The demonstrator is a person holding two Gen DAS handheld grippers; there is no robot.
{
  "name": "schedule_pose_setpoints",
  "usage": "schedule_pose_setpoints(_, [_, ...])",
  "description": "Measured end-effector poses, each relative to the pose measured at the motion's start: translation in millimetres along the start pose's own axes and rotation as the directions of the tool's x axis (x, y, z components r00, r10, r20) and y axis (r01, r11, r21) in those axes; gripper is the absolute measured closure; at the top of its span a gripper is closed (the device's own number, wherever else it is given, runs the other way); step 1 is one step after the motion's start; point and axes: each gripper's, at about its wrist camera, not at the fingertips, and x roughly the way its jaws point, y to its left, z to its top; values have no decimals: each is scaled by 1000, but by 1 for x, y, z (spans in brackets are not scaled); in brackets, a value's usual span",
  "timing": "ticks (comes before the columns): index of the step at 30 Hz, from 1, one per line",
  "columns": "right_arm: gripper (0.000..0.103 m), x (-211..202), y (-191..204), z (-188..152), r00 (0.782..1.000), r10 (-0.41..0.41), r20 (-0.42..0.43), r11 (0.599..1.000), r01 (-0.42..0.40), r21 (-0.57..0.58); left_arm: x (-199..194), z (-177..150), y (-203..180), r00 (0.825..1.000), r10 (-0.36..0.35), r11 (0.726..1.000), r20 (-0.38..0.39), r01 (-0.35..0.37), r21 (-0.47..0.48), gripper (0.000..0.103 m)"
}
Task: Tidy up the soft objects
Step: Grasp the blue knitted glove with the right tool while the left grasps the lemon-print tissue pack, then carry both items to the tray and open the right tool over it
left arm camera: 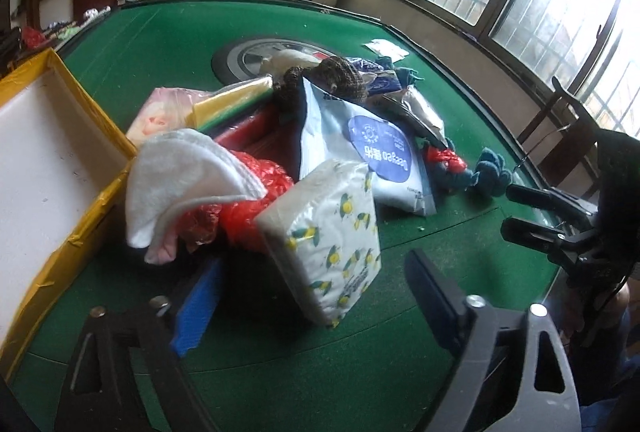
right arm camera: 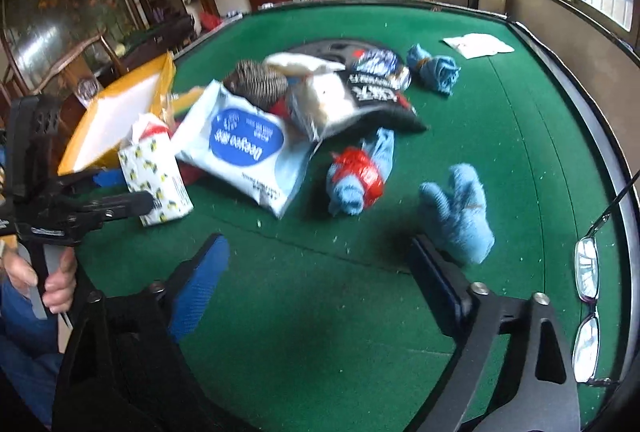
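The left tool [left arm camera: 316,296] hangs over the green bench [left arm camera: 160,44] with its two fingers spread and nothing between them. A pack of tissues with little lemons on it [left arm camera: 328,232] stands just past its tips, but the fingers are not touching it. The right tool [right arm camera: 320,280] is also spread wide and has nothing in it. Its right finger is just beside a fluffy blue cloth [right arm camera: 460,208] that lies on the bench by itself. The soft things sit in a messy pile in the middle of the bench. A white towel [left arm camera: 184,176] droops over some crinkly red plastic [left arm camera: 256,188], next to the lemon pack. Behind that, a big pale bag of wipes with a blue circle [left arm camera: 360,152] leans on the pile, and a brown knitted thing [left arm camera: 332,76] sits on top. A blue cloth with a red wrapper around it [right arm camera: 356,180] lies in front of the pile, apart from the single blue cloth. One more blue bundle [right arm camera: 434,68] lies farther back. A yellow box with a white inside [left arm camera: 52,160] stands open at the left edge of the bench, right beside the towel. A pair of glasses [right arm camera: 588,304] rests near the right edge of the bench. A hand [right arm camera: 48,280] grips the handle of the left tool.
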Motion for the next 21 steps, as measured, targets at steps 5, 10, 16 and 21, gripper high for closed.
schedule_pose_setpoints(5, [17, -5, -12, 8, 999, -8, 40, 999, 6, 31, 19, 10, -8, 999, 26, 1000, -46, -26, 1, 43])
schedule_pose_setpoints(10, [27, -14, -29, 15, 994, -94, 57, 993, 90, 75, 29, 16, -18, 999, 9, 1000, -53, -8, 22, 67])
schedule_pose_setpoints(16, [37, 7, -45, 24, 964, -266, 2, 962, 266, 65, 27, 13, -21, 999, -25, 999, -42, 27, 42, 79])
schedule_pose_setpoints(21, [66, 29, -63, 21, 966, -248, -73, 959, 256, 125, 29, 12, -18, 998, -40, 999, -55, 42, 33, 79])
